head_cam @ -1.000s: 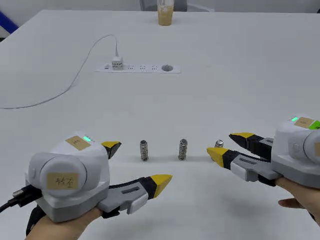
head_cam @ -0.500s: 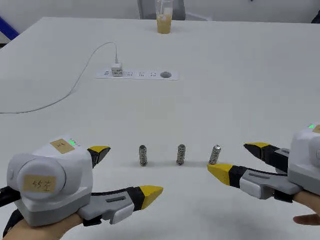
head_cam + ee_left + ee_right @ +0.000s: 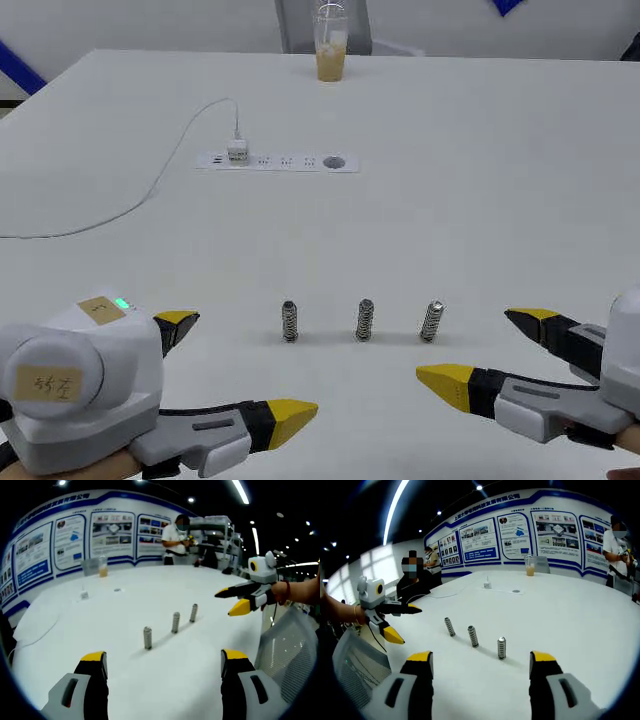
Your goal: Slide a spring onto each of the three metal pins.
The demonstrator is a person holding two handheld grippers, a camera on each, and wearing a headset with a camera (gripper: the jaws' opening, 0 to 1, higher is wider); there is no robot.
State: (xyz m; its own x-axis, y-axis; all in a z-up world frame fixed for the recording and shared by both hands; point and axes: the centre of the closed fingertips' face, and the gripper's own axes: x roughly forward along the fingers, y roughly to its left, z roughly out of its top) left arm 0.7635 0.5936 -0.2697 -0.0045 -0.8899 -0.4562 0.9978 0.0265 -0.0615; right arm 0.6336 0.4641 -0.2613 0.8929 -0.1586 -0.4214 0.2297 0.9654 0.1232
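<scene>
The three pins are standing in a row on the table [image 3: 450, 220] mid-frame in the head view: left pin [image 3: 290, 321], middle pin [image 3: 365, 319] and right pin [image 3: 432, 320]. Their long axes are upright, the right one leaning a touch, and each looks to be wearing its spring [image 3: 365, 326] already. The left claw [image 3: 238, 365] and right claw [image 3: 485, 346] are hanging wide apart and empty in the lower corners, so the row's sitting just ahead and between them, with each end pin nearer its own-side claw.

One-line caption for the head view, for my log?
Left gripper and right gripper, jaws open, flank three spring-fitted pins on a white table.
</scene>
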